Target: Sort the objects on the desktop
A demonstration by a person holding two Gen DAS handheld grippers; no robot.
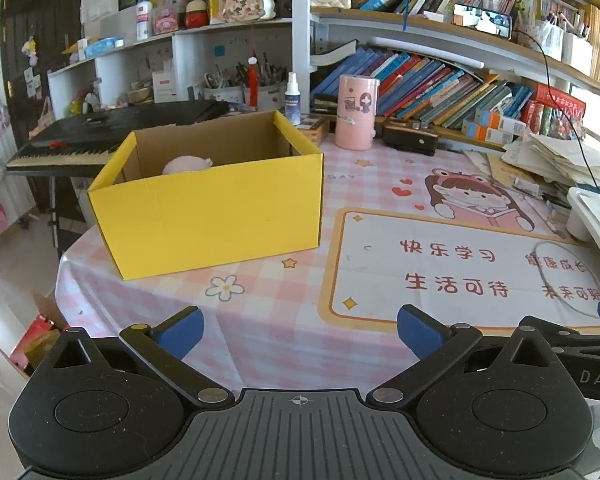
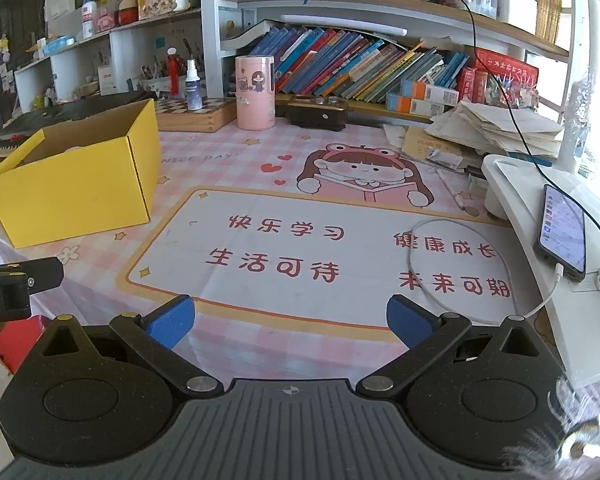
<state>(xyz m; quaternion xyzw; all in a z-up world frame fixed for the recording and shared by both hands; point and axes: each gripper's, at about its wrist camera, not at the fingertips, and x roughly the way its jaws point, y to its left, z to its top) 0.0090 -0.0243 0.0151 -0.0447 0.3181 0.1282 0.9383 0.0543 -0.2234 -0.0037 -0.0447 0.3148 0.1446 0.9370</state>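
A yellow cardboard box (image 1: 208, 216) stands open on the pink checked tablecloth, with a pale pink soft object (image 1: 186, 165) inside it. The box (image 2: 76, 192) sits at the left in the right wrist view. My left gripper (image 1: 298, 332) hovers open over the cloth in front of the box, nothing between its blue pads. My right gripper (image 2: 290, 320) is open too, above the printed desk mat (image 2: 300, 256), and holds nothing. A pink cylindrical tin (image 1: 356, 112) stands behind the box near the books.
A white cable (image 2: 460, 264) loops on the mat toward a phone (image 2: 564, 236) lying on a white stand (image 2: 532, 208) at the right. A paper stack (image 2: 496, 128), bookshelves, a spray bottle (image 2: 193, 86), a chessboard box (image 2: 188, 114) and a keyboard (image 1: 100, 136) line the back and left.
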